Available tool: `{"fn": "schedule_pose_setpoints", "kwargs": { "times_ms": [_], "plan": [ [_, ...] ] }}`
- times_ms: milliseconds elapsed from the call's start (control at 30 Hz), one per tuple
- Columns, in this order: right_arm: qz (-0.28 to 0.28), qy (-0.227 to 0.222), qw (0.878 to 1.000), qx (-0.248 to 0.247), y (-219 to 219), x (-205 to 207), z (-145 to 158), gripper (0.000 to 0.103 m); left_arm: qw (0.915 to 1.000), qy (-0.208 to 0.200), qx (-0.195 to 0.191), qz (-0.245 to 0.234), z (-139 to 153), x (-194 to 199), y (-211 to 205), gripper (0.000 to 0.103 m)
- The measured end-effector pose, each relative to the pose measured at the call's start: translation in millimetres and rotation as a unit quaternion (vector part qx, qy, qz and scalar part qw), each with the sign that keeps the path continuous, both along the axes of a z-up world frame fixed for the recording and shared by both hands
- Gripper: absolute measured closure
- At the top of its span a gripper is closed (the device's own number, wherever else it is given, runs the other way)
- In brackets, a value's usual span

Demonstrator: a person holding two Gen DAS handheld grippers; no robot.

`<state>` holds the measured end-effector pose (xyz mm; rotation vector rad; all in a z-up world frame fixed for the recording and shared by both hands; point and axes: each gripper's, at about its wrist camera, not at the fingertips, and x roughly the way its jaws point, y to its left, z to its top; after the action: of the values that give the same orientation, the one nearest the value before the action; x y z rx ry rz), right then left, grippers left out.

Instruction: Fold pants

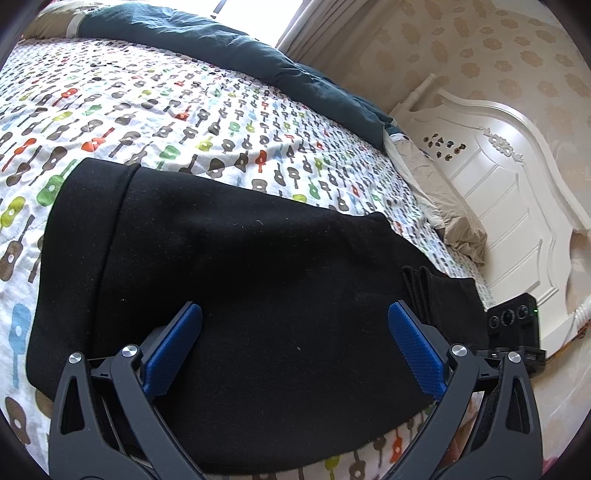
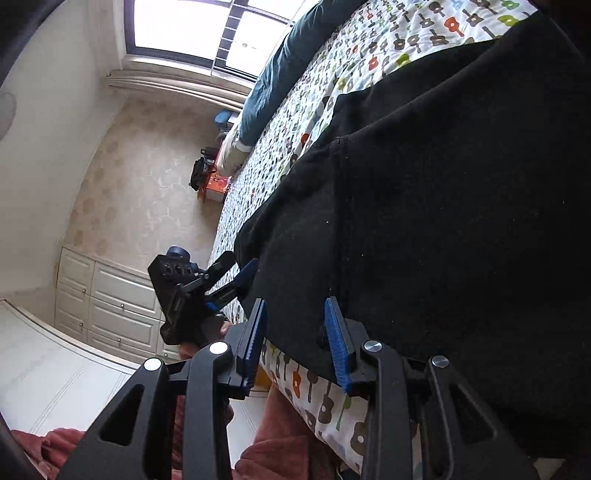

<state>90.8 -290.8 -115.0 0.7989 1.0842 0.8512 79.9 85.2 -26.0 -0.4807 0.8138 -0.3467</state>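
In the left wrist view, the guitar-print bedsheet (image 1: 155,110) fills the left and upper part of the frame, its small coloured guitars running across a white ground. A dark teal duvet (image 1: 236,55) lies bunched along the far edge of the bed. The black pants (image 1: 236,273) lie flat on the sheet near the front edge of the bed, in what looks like a partly folded stack, with layered fabric edges showing at their right end. The left gripper (image 1: 294,314) hovers over the near side of the pants with its blue-padded fingers (image 1: 173,350) spread wide, nothing between them. Further right, a crumpled beige pillow (image 1: 443,199) sits against the white headboard (image 1: 517,206). At the right edge of the pants, part of the other gripper's black body shows.

In the right wrist view, white cabinet drawers (image 2: 110,299) stand at the left below patterned wallpaper, with a bright window (image 2: 192,29) above. The left gripper (image 2: 236,280) shows at the bed edge beside the pants. The right gripper (image 2: 295,306) has its fingers (image 2: 255,332) partly apart, straddling the near edge of the pants (image 2: 443,206); whether they press the cloth I cannot tell. The bedsheet (image 2: 369,55) extends beyond.
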Motion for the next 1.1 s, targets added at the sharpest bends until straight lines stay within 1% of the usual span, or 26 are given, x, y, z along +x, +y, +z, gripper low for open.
{"fn": "schedule_pose_setpoints", "kwargs": {
  "times_ms": [33,100,167,233,300,333,367,433,467,500,567,633,667,700,733,800,833,867,900,933,967,1000,1033,1100],
  "plan": [
    [0.0,-0.001,1.0,-0.003,3,1,1,0.069,1.0,0.004,-0.008,-0.002,3,-2,5,0.003],
    [-0.002,0.0,1.0,-0.003,6,6,-3,0.069,0.9999,0.009,-0.013,0.006,10,-8,16,0.003],
    [-0.004,0.001,1.0,-0.001,8,4,-3,0.069,0.9995,-0.005,-0.022,0.022,20,-22,39,0.003],
    [-0.005,-0.001,1.0,0.0,5,3,-4,0.068,0.9989,-0.014,-0.023,0.039,25,-34,65,0.003],
    [-0.006,-0.001,1.0,0.0,6,1,-3,0.068,0.9983,-0.01,-0.02,0.055,23,-39,88,0.003],
    [-0.006,-0.001,1.0,0.0,5,0,-3,0.067,0.9975,-0.001,-0.026,0.065,19,-41,103,0.003],
    [-0.007,-0.002,1.0,0.0,3,-1,-2,0.065,0.9972,0.005,-0.037,0.065,16,-40,111,0.003],
    [-0.008,-0.003,1.0,0.001,4,-4,0,0.063,0.9957,0.03,-0.076,0.045,1,-35,126,0.003],
    [-0.009,-0.003,1.0,0.001,6,-5,1,0.061,0.9948,0.04,-0.088,0.033,-5,-31,127,0.003],
    [-0.01,-0.004,1.0,0.0,8,-5,3,0.06,0.9944,0.045,-0.093,0.023,-9,-28,127,0.003],
    [-0.012,-0.005,1.0,-0.001,8,-5,5,0.057,0.9946,0.053,-0.089,0.007,-17,-21,123,0.003],
    [-0.014,-0.006,1.0,-0.001,10,-5,7,0.054,0.994,0.046,-0.099,-0.012,-20,-14,119,0.003],
    [-0.015,-0.007,1.0,-0.002,11,-5,7,0.053,0.9914,0.045,-0.119,-0.031,-20,-8,115,0.003],
    [-0.016,-0.007,1.0,-0.003,12,-5,8,0.053,0.9895,0.046,-0.132,-0.038,-21,-5,113,0.003],
    [-0.017,-0.008,1.0,-0.004,13,-5,8,0.052,0.9852,0.047,-0.157,-0.051,-22,1,108,0.003],
    [-0.019,-0.009,1.0,-0.005,16,-5,8,0.05,0.9823,0.05,-0.168,-0.065,-24,8,95,0.006],
    [-0.02,-0.011,1.0,-0.004,17,-5,9,0.048,0.9831,0.052,-0.161,-0.07,-25,13,87,0.009],
    [-0.021,-0.012,1.0,-0.003,17,-6,9,0.045,0.9841,0.054,-0.154,-0.07,-26,14,83,0.027],
    [-0.021,-0.015,1.0,-0.002,19,-6,10,0.043,0.9837,0.061,-0.153,-0.073,-29,17,79,0.06],
    [-0.02,-0.019,1.0,-0.001,21,-7,12,0.039,0.9812,0.073,-0.162,-0.076,-35,20,77,0.074],
    [-0.019,-0.024,1.0,-0.002,22,-7,13,0.035,0.9756,0.097,-0.185,-0.068,-46,23,78,0.083],
    [-0.018,-0.027,0.999,-0.002,24,-8,15,0.032,0.9738,0.102,-0.193,-0.063,-50,24,80,0.086],
    [-0.017,-0.032,0.999,-0.003,26,-8,17,0.028,0.9731,0.101,-0.198,-0.062,-52,25,81,0.086],
    [-0.016,-0.041,0.999,-0.011,31,-9,21,0.024,0.9743,0.094,-0.195,-0.063,-49,22,80,0.087]
  ]
}}
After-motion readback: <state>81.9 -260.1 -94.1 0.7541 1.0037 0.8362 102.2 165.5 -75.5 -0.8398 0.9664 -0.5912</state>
